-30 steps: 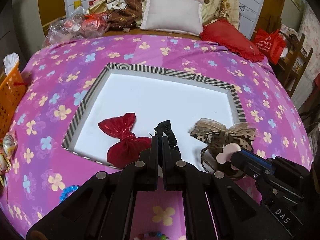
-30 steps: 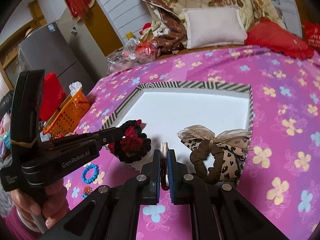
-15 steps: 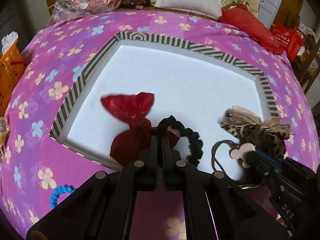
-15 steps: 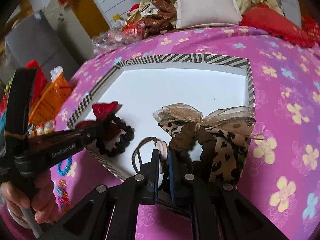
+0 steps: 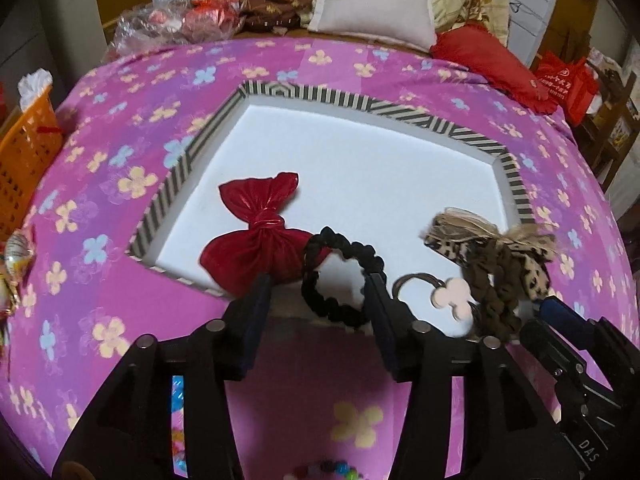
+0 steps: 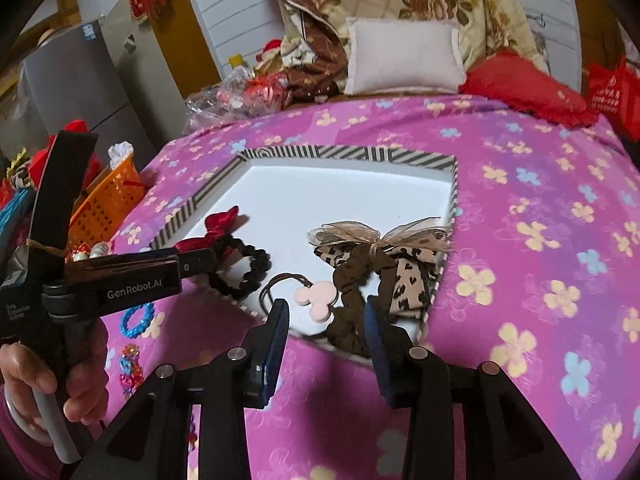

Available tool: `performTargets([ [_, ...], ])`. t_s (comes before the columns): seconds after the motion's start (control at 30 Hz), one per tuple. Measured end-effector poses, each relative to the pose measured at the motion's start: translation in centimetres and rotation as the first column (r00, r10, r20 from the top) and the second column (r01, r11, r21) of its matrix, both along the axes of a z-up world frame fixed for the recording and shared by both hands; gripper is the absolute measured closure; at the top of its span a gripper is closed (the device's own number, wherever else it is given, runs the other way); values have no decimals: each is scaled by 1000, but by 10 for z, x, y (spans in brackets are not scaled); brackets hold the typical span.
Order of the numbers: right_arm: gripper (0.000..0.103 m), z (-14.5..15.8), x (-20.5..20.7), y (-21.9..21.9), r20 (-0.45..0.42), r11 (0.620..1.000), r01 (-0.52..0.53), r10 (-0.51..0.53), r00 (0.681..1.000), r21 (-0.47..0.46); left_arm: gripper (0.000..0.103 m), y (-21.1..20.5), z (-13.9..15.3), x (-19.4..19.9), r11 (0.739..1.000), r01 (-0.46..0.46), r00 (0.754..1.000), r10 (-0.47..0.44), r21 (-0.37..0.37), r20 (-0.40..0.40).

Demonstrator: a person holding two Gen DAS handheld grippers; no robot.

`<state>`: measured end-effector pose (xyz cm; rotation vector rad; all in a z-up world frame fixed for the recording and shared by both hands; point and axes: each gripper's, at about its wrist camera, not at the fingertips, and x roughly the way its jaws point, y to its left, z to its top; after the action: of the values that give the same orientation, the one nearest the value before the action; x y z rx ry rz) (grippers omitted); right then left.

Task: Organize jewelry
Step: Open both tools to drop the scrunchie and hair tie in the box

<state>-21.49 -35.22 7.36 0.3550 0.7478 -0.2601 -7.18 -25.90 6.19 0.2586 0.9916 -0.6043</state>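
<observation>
A white tray with a striped rim (image 5: 176, 184) (image 6: 412, 158) lies on the purple flowered bedspread. In it lie a red bow with a black scrunchie (image 5: 340, 276) (image 6: 244, 268), a brown hair tie with a pink flower charm (image 5: 454, 300) (image 6: 316, 298), and a leopard-print bow scrunchie (image 5: 500, 264) (image 6: 380, 264). My left gripper (image 5: 320, 292) is open, its fingers either side of the black scrunchie at the tray's near edge. My right gripper (image 6: 326, 316) is open, just behind the pink charm and the leopard scrunchie.
An orange basket (image 5: 24, 152) (image 6: 108, 204) stands at the bed's left edge. Blue and coloured bead bracelets (image 6: 136, 320) lie on the bedspread left of the tray. Pillows (image 5: 372, 4) and bags are piled at the far end.
Both grippers have opened. The black scrunchie with the red bow and the pink-charm hair tie were let go and now lie in the tray's near part. Both grippers have pulled back slightly.
</observation>
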Motion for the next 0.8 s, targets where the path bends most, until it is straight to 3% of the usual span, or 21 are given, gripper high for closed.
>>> performTargets([
  [0.3,54,15,-28,42,3,998,2,-2,1000,-66,44,42,25,-43,1000,-24,995,26,-15,99],
  [0.37,38,16,-33,49,10,997,9,-9,1000,-70,43,53,27,-55,999,-34,990,34,-5,134],
  [0.43,29,18,-40,58,24,998,11,-10,1000,-67,43,65,29,-66,999,-41,986,40,4,160],
  [0.67,29,24,-56,86,32,995,13,-10,999,-98,42,106,29,-96,997,-81,977,78,8,199],
  [0.8,22,25,-62,99,29,993,12,-9,1000,-114,42,129,28,-110,994,-110,973,108,-6,203],
])
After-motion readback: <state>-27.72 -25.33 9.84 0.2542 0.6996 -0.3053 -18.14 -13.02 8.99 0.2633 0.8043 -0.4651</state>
